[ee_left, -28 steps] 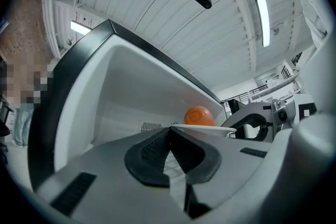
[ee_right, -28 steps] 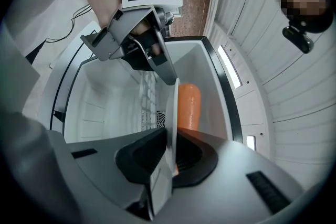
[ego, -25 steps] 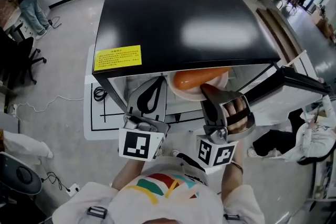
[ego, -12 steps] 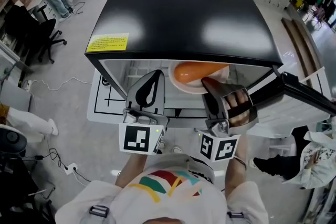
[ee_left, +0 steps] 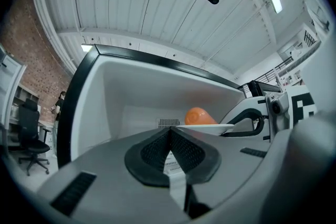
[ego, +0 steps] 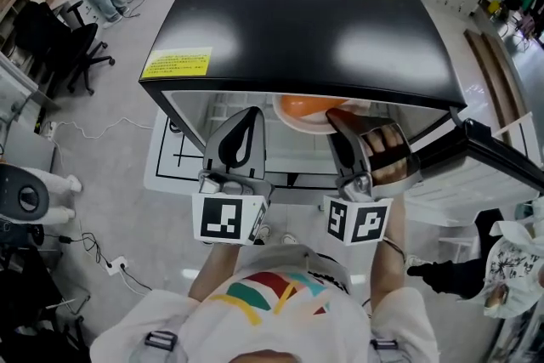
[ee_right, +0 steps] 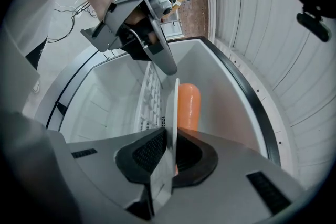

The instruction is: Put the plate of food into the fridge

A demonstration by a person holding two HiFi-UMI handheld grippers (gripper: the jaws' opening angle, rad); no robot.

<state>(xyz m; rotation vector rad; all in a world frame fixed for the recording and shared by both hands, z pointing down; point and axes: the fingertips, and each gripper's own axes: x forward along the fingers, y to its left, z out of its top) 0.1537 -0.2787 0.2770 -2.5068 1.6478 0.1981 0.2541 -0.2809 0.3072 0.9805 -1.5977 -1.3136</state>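
Note:
A white plate [ego: 299, 118] carrying an orange sausage-like food [ego: 306, 105] sits half under the black top of the open fridge [ego: 306, 21]. My right gripper [ego: 337, 120] is shut on the plate's near rim [ee_right: 174, 107], with the orange food [ee_right: 189, 107] just beyond the pads, inside the white fridge compartment. My left gripper [ego: 248, 120] is held beside it at the fridge opening, shut with nothing between its pads [ee_left: 169, 136]. From the left gripper view the plate [ee_left: 205, 127] and food [ee_left: 198, 115] show to the right, held level.
The fridge door [ego: 497, 157] stands open at the right. A white wire shelf [ee_right: 149, 92] lies inside the compartment, left of the plate. A vent [ee_left: 169, 123] sits on the back wall. People and office chairs [ego: 68, 38] stand around on the grey floor.
The plate has gone further in under the fridge's top edge, so less of the orange food shows from above. Both grippers have moved forward with it.

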